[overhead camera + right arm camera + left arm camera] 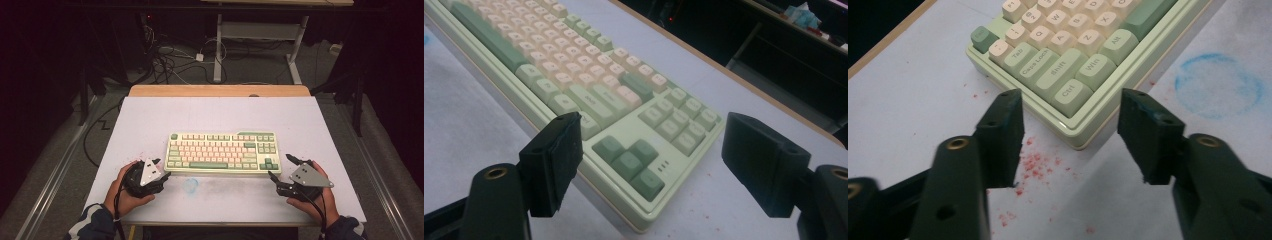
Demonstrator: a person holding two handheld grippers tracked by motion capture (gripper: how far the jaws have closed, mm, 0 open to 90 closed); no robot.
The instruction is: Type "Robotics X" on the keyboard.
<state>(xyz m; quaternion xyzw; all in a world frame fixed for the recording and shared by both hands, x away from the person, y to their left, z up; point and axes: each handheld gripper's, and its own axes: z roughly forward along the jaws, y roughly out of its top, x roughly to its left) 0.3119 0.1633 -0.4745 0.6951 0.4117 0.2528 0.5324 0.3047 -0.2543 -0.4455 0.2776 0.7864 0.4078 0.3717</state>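
A pale green keyboard [222, 152] with cream and green keys lies in the middle of the white table top [150, 120]. My left gripper [162, 167] sits at its front left corner. In the left gripper view the jaws [1071, 107] stand apart with that corner of the keyboard [1068, 75] between their tips, and the pads are clear of it. My right gripper [279, 165] is at the front right corner. In the right gripper view its jaws [651, 125] are wide apart on either side of the arrow-key corner of the keyboard [624, 150], touching nothing.
A faint blue ring stain [190, 185] marks the table in front of the keyboard, between the two hands. Red specks [1035, 162] dot the surface by the left jaw. A wooden edge [220, 90] runs along the table's far side, with cables and a desk frame beyond.
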